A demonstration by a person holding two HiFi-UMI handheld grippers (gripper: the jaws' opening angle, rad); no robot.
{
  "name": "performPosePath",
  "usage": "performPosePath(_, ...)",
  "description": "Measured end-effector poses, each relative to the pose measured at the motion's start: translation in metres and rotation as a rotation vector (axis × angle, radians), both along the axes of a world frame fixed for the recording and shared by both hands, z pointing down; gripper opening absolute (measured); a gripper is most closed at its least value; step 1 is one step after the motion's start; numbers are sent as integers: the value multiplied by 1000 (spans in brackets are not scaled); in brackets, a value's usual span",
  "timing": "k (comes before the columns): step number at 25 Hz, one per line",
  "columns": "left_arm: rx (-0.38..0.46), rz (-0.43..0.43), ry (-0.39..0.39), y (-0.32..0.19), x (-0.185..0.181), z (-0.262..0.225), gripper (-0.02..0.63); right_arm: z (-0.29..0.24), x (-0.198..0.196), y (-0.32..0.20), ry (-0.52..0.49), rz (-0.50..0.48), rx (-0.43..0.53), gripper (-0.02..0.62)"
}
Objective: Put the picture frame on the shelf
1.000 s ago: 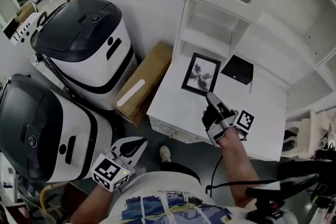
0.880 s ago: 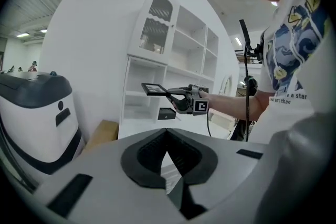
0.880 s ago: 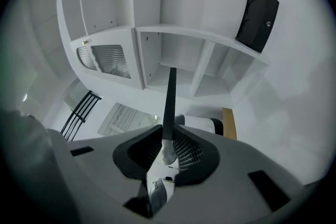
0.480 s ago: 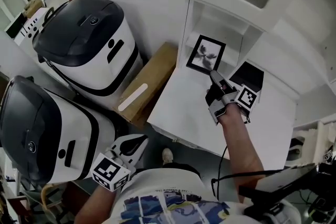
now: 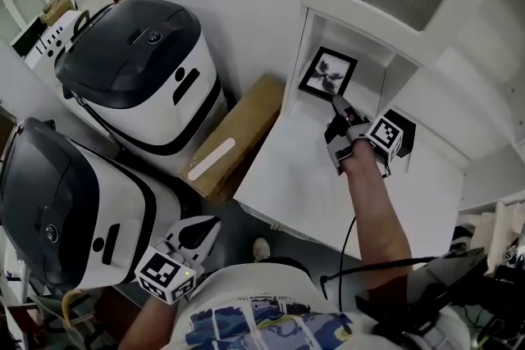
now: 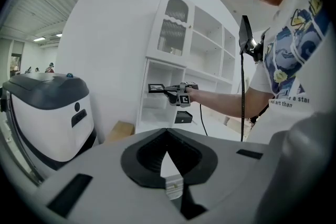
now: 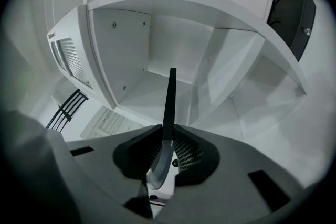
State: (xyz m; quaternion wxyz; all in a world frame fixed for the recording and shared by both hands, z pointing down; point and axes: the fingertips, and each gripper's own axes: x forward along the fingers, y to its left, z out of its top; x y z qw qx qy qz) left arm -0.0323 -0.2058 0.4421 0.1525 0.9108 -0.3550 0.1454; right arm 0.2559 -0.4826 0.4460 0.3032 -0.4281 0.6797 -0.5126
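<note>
The left gripper hangs low beside the person's torso with its jaws closed together and nothing between them. Its position matches that of one second ago.

The right gripper is clenched on the picture frame. In the right gripper view the frame runs edge-on between the two pads, which press on both of its faces.

Changes since one second ago:
1. The right arm has extended forward and upward.
2. The frame has moved from above the white counter to the mouth of the lower open compartment of the shelf unit.
3. The frame appears clear of the compartment floor; contact cannot be confirmed from these views.

Item count, near to far:
- Grippers: two.
- White-and-black machines: two, on the floor at the left, one nearer and one farther.
- Cardboard box: one, between the farther machine and the counter.
- Small black object: one, on the counter, partly hidden behind the right gripper's marker cube.
- Picture frame: one.
- Shelf unit: one, white.
</note>
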Motion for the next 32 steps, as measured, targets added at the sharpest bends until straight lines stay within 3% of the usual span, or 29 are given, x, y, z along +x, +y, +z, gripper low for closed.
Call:
performPosePath(26, -34, -32, -4, -33, 0, 14, 13, 19, 9, -63, 152, 44, -69, 87)
performPosePath(32, -40, -12, -11, -36, 6, 17, 12, 20, 9, -65, 267, 52, -57, 106)
